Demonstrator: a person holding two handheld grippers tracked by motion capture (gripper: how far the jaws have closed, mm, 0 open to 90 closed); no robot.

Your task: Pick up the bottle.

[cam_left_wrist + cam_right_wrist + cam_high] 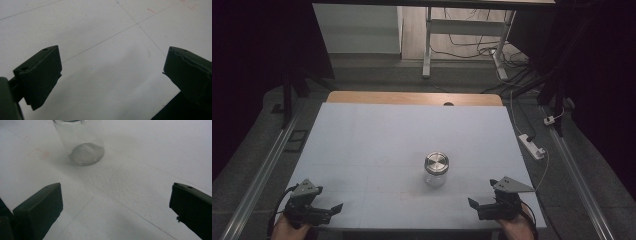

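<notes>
A clear glass jar (436, 170) with a round metal lid stands upright on the white table sheet (377, 135), right of centre. In the right gripper view the jar (80, 142) rises at the top, its base resting on the sheet. My left gripper (336, 207) sits at the near left corner, held by a hand, jaws pointing right. Its jaws (111, 57) stand wide apart over bare sheet with nothing between them. My right gripper (472, 203) rests at the near right corner, aimed left toward the jar. It (116, 192) is open and holds nothing, well short of the jar.
A wooden table edge (412, 97) shows beyond the sheet's far side. A white power strip (532, 146) with a cable lies on the floor to the right. Metal rails run along both sides, and a desk frame (427, 50) with loose cables stands behind.
</notes>
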